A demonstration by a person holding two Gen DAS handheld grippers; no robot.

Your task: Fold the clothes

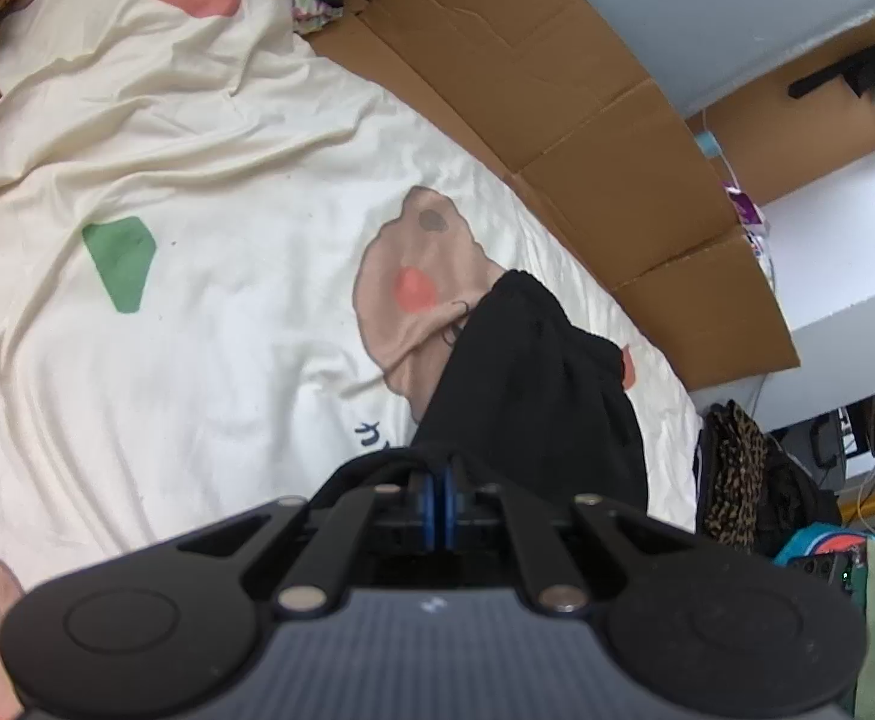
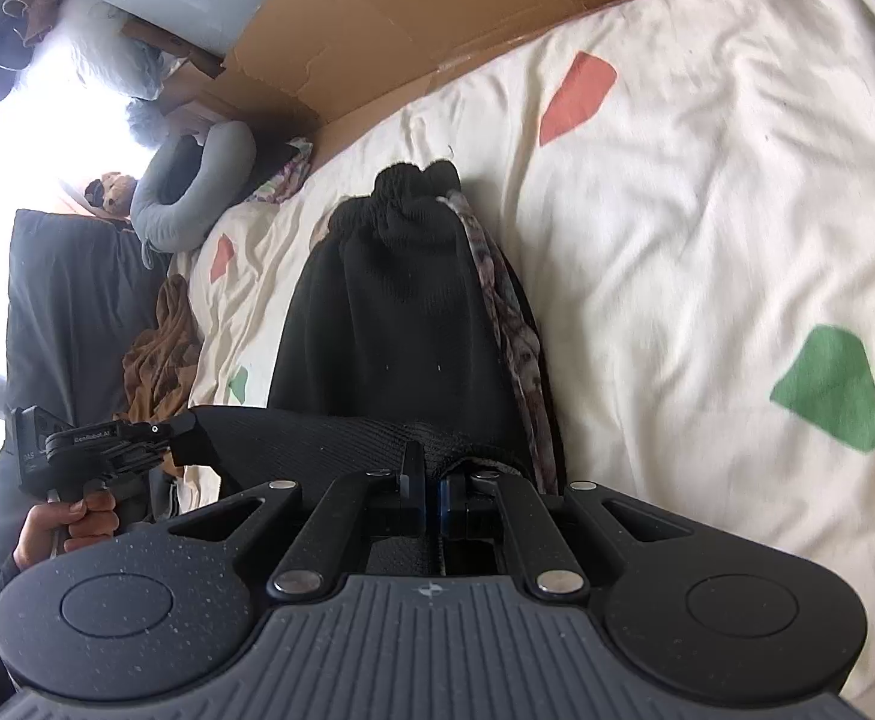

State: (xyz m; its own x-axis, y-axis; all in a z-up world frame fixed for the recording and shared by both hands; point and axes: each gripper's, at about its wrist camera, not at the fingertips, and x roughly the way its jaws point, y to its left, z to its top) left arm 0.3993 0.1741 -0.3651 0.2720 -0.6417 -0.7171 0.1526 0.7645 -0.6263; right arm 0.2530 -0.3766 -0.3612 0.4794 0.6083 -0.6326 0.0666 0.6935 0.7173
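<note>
A black garment (image 2: 389,312) with a ribbed, gathered end (image 2: 416,180) stretches away from me over the cream bed sheet (image 2: 707,240). A mottled grey-white strip (image 2: 515,324) runs along its right side. My right gripper (image 2: 428,474) is shut on the garment's near edge. The left gripper (image 2: 176,423), held by a hand (image 2: 71,525), pinches the same edge further left. In the left wrist view my left gripper (image 1: 440,468) is shut on the black cloth (image 1: 527,372), which drapes away over the printed sheet (image 1: 197,360).
Flattened cardboard (image 1: 587,120) lines the bed's far side. A grey neck pillow (image 2: 197,192), a brown cloth (image 2: 161,354) and a dark cushion (image 2: 71,300) lie at one end of the bed. A leopard-print garment (image 1: 731,468) hangs off the other end.
</note>
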